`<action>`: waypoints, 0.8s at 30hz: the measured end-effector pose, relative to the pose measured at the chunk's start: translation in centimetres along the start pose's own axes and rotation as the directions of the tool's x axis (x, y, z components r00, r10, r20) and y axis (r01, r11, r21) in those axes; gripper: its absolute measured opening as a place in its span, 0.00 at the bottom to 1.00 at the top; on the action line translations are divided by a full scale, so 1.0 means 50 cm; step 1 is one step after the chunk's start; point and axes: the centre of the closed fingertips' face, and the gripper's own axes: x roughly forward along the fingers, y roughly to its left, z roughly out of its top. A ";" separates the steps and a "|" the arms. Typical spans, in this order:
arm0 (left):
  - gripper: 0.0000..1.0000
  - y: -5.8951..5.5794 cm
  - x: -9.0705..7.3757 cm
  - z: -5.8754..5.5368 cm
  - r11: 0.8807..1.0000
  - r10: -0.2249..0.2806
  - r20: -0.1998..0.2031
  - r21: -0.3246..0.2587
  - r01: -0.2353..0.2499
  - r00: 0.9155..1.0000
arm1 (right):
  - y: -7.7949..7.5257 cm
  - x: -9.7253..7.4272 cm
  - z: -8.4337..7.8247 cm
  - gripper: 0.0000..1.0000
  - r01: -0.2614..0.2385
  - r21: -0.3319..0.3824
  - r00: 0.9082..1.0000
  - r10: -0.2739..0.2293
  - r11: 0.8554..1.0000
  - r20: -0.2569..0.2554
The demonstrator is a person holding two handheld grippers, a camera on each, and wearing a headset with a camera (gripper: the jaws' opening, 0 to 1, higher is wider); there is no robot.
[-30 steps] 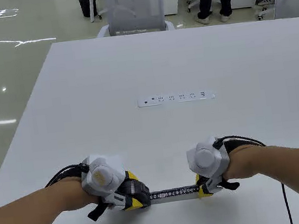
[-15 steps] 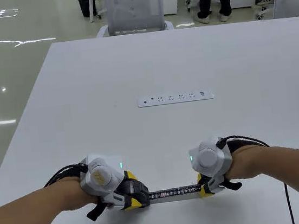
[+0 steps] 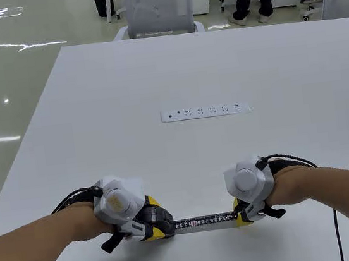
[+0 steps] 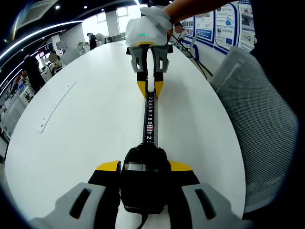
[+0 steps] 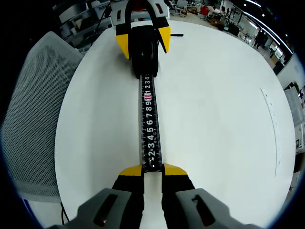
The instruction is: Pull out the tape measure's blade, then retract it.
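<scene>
- Left gripper (image 4: 144, 168): clenched on the black tape case (image 4: 144, 176), at the table's (image 3: 155, 75) near edge.
- Right gripper (image 5: 152, 171): pinched shut on the blade's (image 5: 148, 119) tip.
- Blade drawn out straight between the two.
- Gripper views: printed numerals legible, mesh chair (image 5: 33, 95) beside the table.
- Head view: blade a thin dark strip, power strip (image 3: 205, 111) well beyond.
</scene>
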 end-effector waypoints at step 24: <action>0.33 0.003 0.000 0.001 1.000 0.004 0.000 -0.009 -0.004 1.000 | 0.000 -0.008 -0.020 0.11 0.001 0.013 1.000 -0.001 1.000 -0.012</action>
